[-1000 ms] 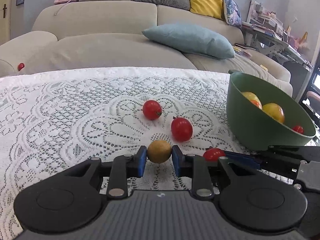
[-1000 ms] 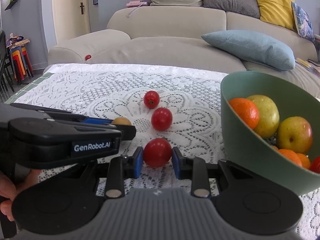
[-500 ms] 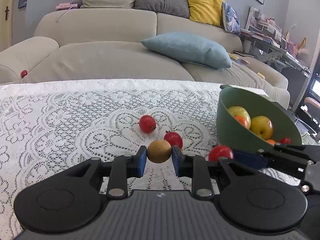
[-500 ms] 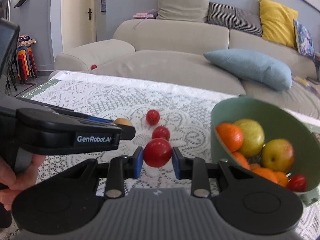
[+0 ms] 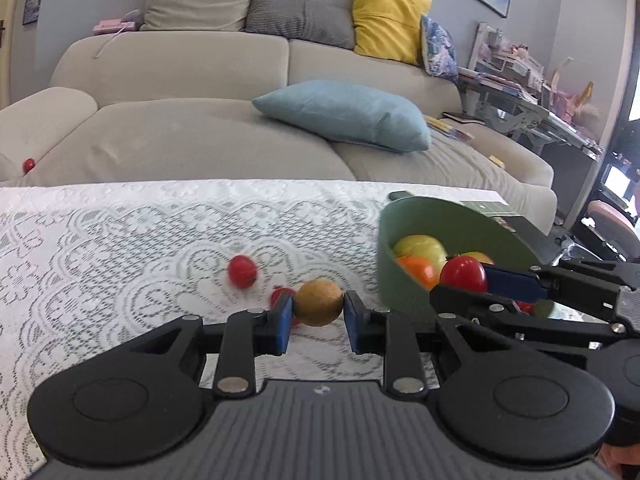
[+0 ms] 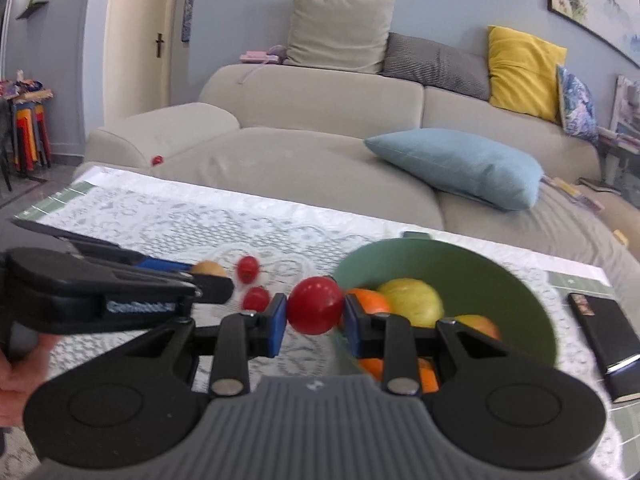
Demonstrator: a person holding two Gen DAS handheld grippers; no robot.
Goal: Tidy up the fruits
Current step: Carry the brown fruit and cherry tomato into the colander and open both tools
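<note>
Gripping, left tongs [image 5: 319,309]: brown fruit [image 5: 319,302] pinched above the lace cloth [image 5: 120,248].
Right tongs [image 6: 316,312]: closed on a red tomato [image 6: 315,305] at the green bowl [image 6: 472,264] rim.
Cloth: two loose tomatoes [image 5: 241,271] beyond.
Bowl: orange [image 6: 370,300], yellow fruit [image 6: 412,300].
Background: sofa [image 5: 180,132].

Beige fabric sofa [image 6: 320,148] behind bench. Pale blue cushion [image 6: 456,166] on seat; yellow cushion [image 6: 522,68] against backrest. White lace tablecloth [image 5: 120,240] over bench. Black rectangular case [image 6: 608,330] at right edge.
</note>
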